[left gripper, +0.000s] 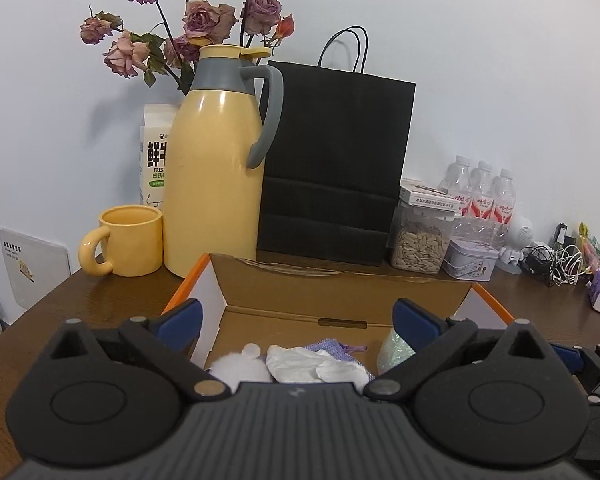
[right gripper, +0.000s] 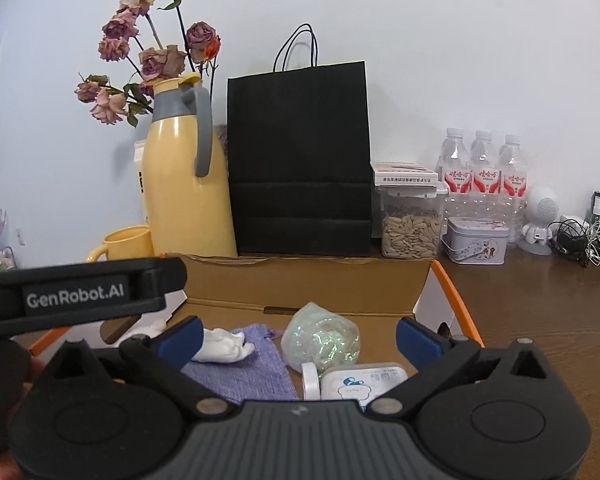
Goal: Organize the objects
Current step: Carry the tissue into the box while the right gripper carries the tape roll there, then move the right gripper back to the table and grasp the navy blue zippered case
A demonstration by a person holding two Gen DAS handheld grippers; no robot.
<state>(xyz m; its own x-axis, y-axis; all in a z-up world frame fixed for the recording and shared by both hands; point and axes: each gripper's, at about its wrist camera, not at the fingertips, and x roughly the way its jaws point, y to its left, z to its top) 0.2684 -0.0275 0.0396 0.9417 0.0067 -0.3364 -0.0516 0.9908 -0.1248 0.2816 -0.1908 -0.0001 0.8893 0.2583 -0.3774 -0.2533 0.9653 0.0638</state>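
Looking along both wrist views: the left hand-held gripper [left gripper: 296, 320] is released, blue pads spread wide with nothing between them, hovering over the near edge of the cardboard box [left gripper: 340, 280]. The right hand-held gripper [right gripper: 298, 336] is the same, jaws fully apart and gripping nothing, over the same box from the right side. I see the left unit's black body with the GenRobot.AI label crossing the left of the right view.

The box sits open on the brown counter [right gripper: 540, 312], orange-edged flaps folded out. Inside it, from the right wrist: a purple cloth pouch [right gripper: 244, 364] flat on the floor of the box, a crumpled white tissue [right gripper: 224, 346] lying on its upper left part, an iridescent crinkly bundle [right gripper: 320, 338] just right of the pouch, and a white case with a small cartoon print [right gripper: 360, 384] in front of that bundle, close to the camera. The left wrist also shows a white fluffy ball [left gripper: 240, 368] at the near left of the box.

Behind the box along the wall: yellow mug [left gripper: 128, 240], yellow thermos jug [left gripper: 212, 168] with dried roses [left gripper: 204, 20] behind it, black paper bag [left gripper: 332, 160], clear seed jar [left gripper: 418, 246], small tin [left gripper: 472, 260], three water bottles [left gripper: 480, 196]. Tangled cables [right gripper: 592, 240] far right.
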